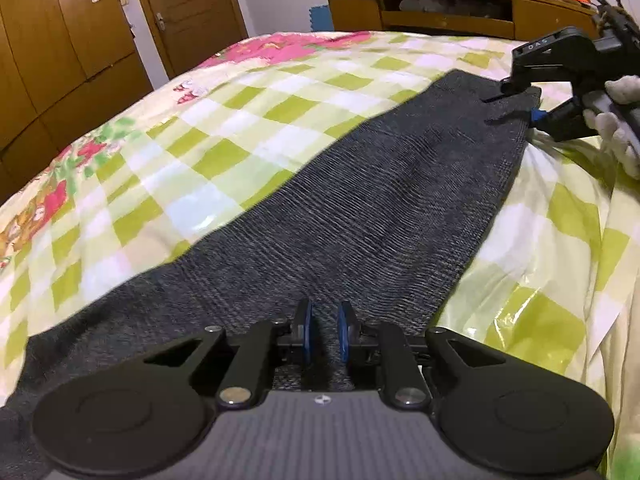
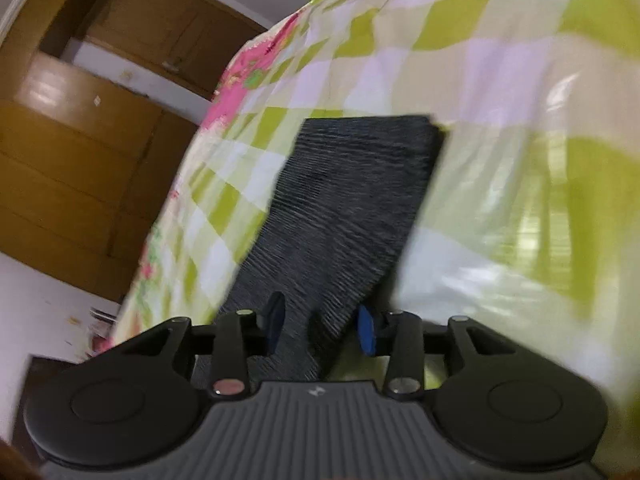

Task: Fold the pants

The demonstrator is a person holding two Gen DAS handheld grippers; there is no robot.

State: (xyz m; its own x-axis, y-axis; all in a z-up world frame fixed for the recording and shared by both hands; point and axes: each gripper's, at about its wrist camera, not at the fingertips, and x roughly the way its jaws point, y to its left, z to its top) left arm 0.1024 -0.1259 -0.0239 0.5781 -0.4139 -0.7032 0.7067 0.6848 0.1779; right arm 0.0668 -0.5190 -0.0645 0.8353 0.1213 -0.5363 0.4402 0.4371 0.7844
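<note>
Wardrobe: tall brown wooden wardrobe [image 1: 60, 40] stands at the far left, beyond the bed.
Bedspread: glossy green-and-white checked bedspread [image 1: 224, 128] with pink flowers covers the bed.
Pants: dark grey ribbed knit pants [image 1: 360, 208] lie flat along the bedspread, running from the left gripper up to the right one.
Left gripper [image 1: 324, 336]: blue pads stand close together with pants fabric between them; whether they pinch it cannot be told.
Right gripper [image 2: 320, 326]: jaws spread, a fold of the pants between them, pads not pressing.
Hand: white-gloved hand [image 1: 616, 120] holds the right gripper at the pants' far end.
</note>
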